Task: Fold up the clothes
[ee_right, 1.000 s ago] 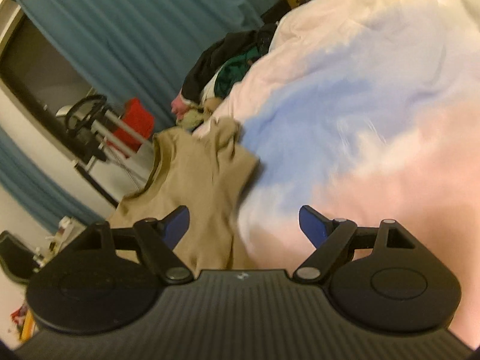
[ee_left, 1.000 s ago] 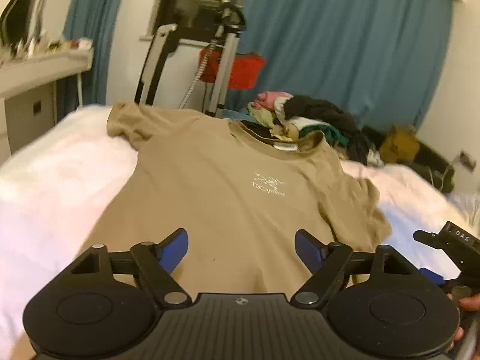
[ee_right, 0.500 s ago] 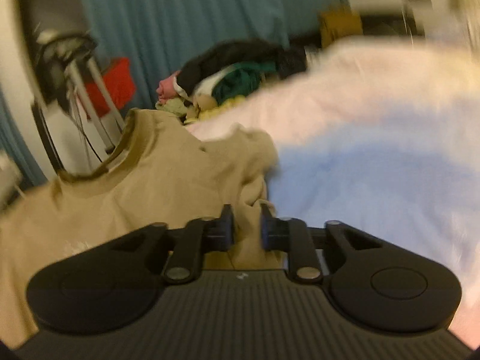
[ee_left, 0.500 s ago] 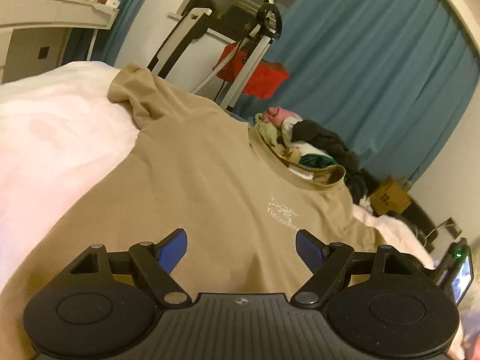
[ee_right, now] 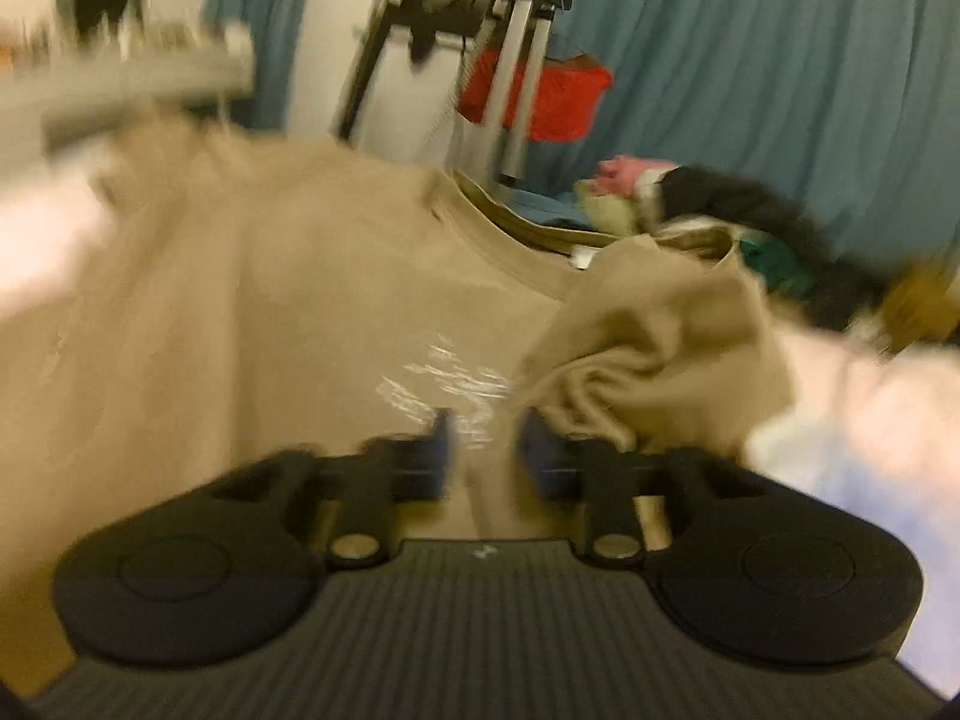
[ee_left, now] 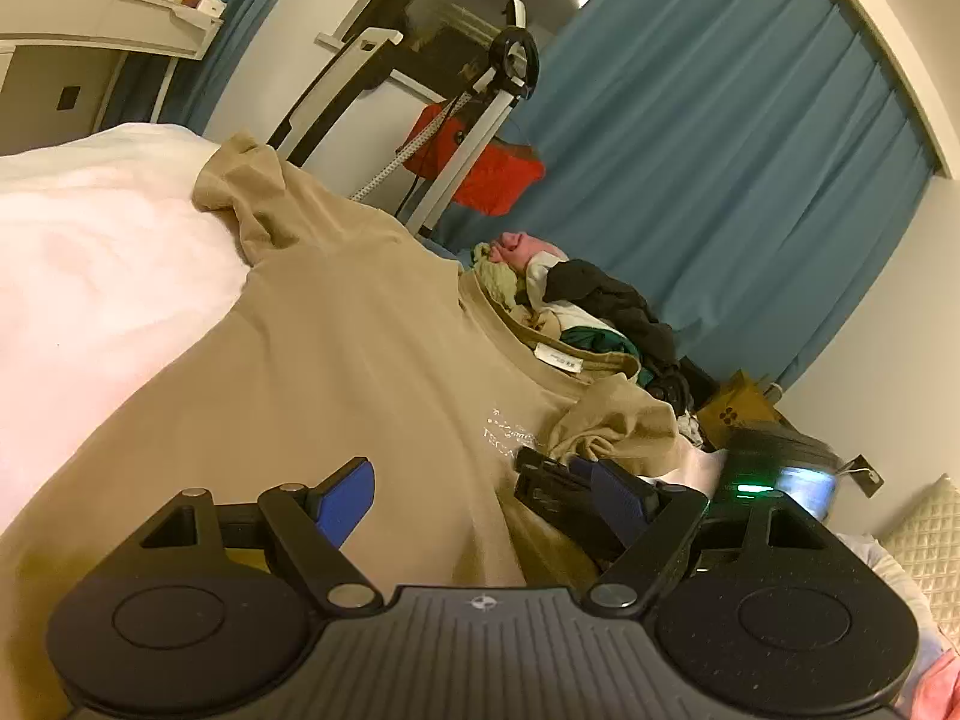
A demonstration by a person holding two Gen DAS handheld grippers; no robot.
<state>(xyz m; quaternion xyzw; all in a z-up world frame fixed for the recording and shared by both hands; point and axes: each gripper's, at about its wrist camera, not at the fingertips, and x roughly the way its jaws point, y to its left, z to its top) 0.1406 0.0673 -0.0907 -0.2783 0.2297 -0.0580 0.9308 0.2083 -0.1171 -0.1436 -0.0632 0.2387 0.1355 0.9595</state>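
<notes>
A tan T-shirt (ee_left: 336, 360) lies front up on the bed, its white chest print showing. My left gripper (ee_left: 480, 501) is open and empty, hovering low over the shirt's lower body. My right gripper (ee_right: 485, 450) has its jaws slightly parted beside the shirt's right sleeve (ee_right: 654, 354), which is bunched and folded in over the chest; the view is blurred. The right gripper also shows in the left wrist view (ee_left: 576, 480), next to that sleeve (ee_left: 618, 420). The shirt's left sleeve (ee_left: 252, 198) lies spread at the far left.
A pile of mixed clothes (ee_left: 576, 300) lies beyond the collar. A white and pink duvet (ee_left: 90, 252) covers the bed. A metal stand with a red bag (ee_left: 480, 162), blue curtains (ee_left: 720, 180) and a white shelf (ee_left: 102, 36) stand behind.
My right gripper shut on the right sleeve, carried it left over the chest, and its jaws have now parted a little. My left gripper stayed open, dropping lower and tilting over the shirt.
</notes>
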